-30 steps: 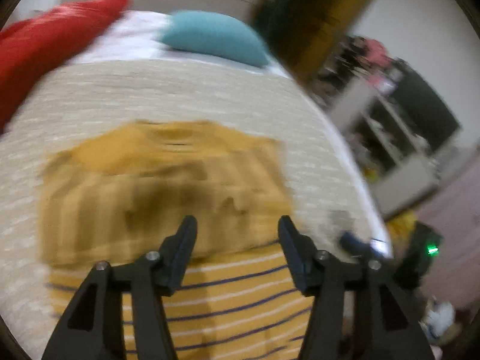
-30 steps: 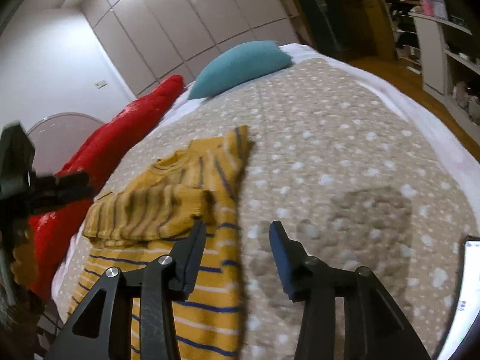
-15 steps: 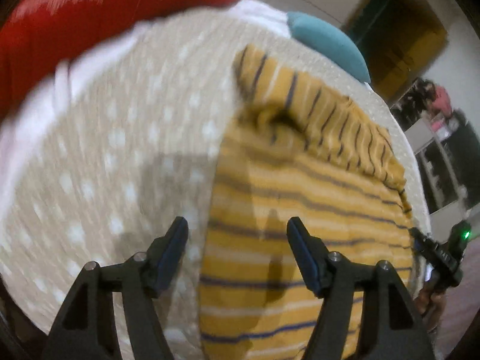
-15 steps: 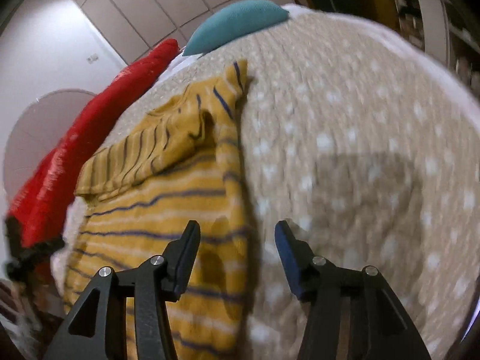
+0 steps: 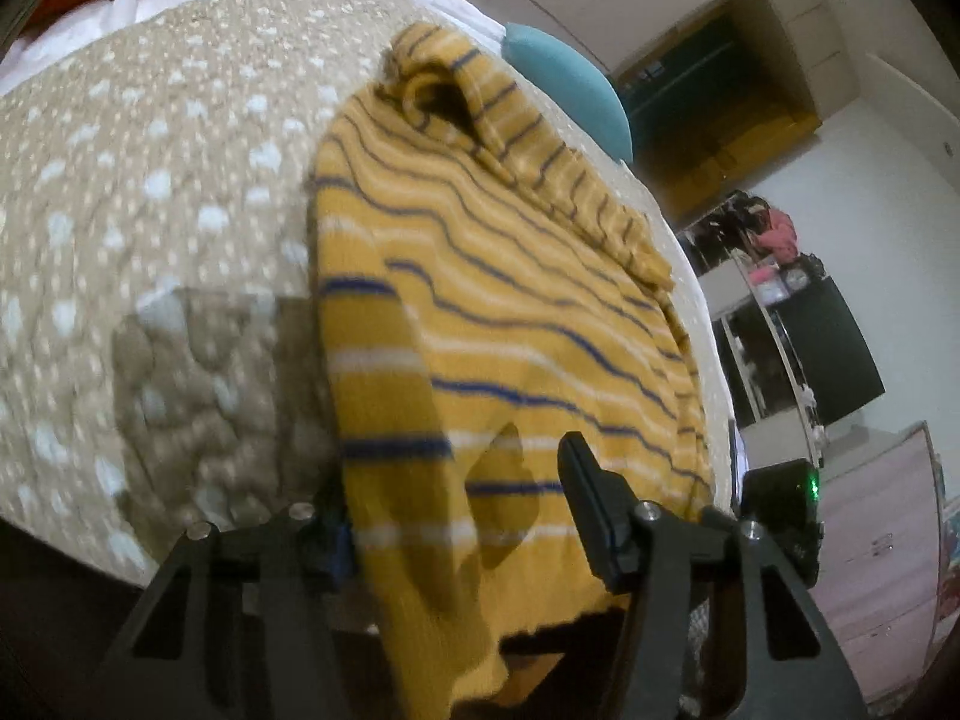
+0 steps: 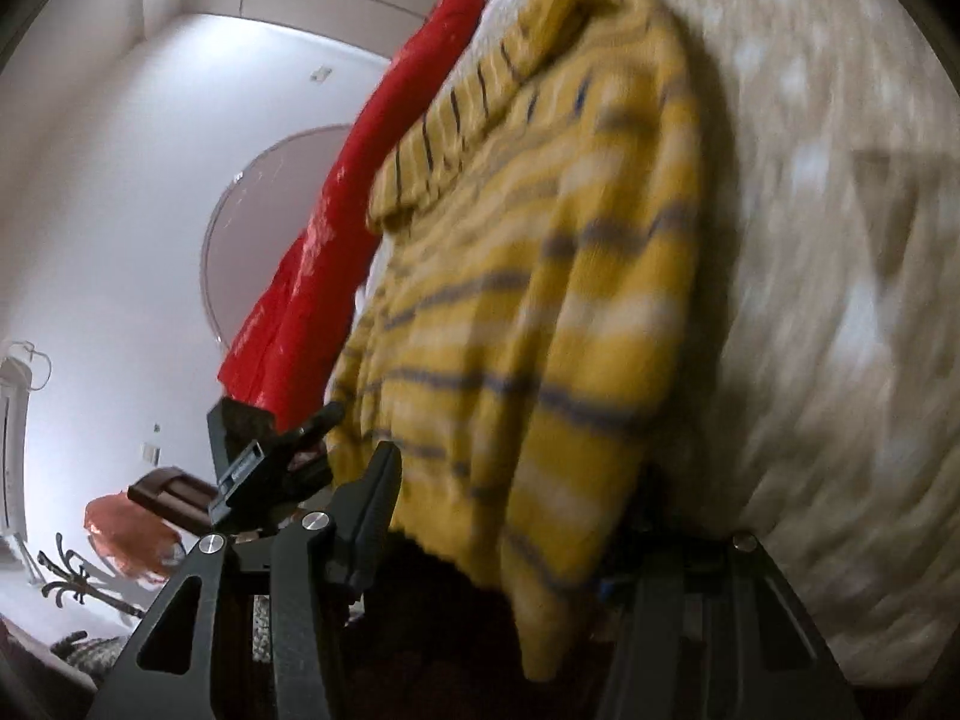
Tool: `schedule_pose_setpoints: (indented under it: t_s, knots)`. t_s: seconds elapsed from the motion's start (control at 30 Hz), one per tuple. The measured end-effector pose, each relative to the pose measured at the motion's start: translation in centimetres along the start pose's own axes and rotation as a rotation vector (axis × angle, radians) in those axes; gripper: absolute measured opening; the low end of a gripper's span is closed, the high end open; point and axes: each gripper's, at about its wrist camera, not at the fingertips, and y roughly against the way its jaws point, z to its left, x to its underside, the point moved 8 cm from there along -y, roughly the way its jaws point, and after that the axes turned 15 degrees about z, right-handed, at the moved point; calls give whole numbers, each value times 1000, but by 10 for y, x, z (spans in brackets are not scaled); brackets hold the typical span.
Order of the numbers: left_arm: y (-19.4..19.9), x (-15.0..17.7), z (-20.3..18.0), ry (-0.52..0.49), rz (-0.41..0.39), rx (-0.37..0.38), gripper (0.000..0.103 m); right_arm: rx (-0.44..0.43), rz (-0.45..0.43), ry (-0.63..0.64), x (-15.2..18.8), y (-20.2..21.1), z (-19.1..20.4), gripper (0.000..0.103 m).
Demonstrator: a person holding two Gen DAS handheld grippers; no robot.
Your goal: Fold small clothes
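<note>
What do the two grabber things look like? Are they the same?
They look alike. The left gripper and right gripper each have two black, flat, tapering fingers on black arms with triangle-shaped cut-outs and small silver screws. A bit of blue shows at one finger's base. No sleeves or cables are visible.

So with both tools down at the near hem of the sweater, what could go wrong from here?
1. The sweater's hem hangs over the bed edge; lifting it may drag the whole garment off.
2. The left tool has one finger hidden beside the cloth, so it may pinch a single layer or miss.
3. The sleeve folded across the top could slide loose if the right tool pulls unevenly.
</note>
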Motion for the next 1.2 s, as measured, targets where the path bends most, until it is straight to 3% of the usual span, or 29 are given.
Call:
schedule_pose_setpoints:
  t_s: [0.1, 0.13, 0.17, 0.2, 0.23, 0.27, 0.53, 0.67, 0.77, 0.87, 1.0, 1.07, 1.2]
  knots:
    - [-3, 5, -1, 11, -5, -22, 56, 14, 11, -14, 8, -17, 0, 57]
    - [-4, 4, -1, 8, -9, -54, 46, 20, 3, -22, 7, -20, -1, 56]
    - [-4, 4, 0, 8, -10, -103, 21, 26, -3, -27, 7, -21, 2, 46]
    - [-4, 6, 3, 10, -3, -168, 10, 45, -10, -39, 6, -22, 0, 37]
    - [-4, 5, 4, 14, 7, -170, 10, 66, -11, -51, 4, -22, 0, 18]
    - [-2, 4, 6, 28, 8, -145, 10, 90, -8, -64, 4, -18, -4, 14]
    - [41, 29, -10, -15, -40, -162, 7, 93, -31, 25, 23, 22, 29, 10]
    - [28, 51, 5, 20, 7, -180, 7, 103, -45, -3, 44, 37, 19, 9]
    - [20, 49, 16, 75, 20, -151, 6, 80, -46, -51, 46, 35, 4, 9]
    - [30, 40, 10, 49, -10, -150, 6, 90, -43, -22, 39, 39, 10, 9]
    - [49, -1, -8, 2, -45, -135, 6, 88, -46, 55, 13, 51, 32, 9]
    - [58, -34, -20, -25, -76, -150, 6, 100, -73, 118, -21, 60, 53, 8]
    - [58, -140, -40, -58, -135, -224, 6, 119, -153, 207, -99, 84, 87, 8]
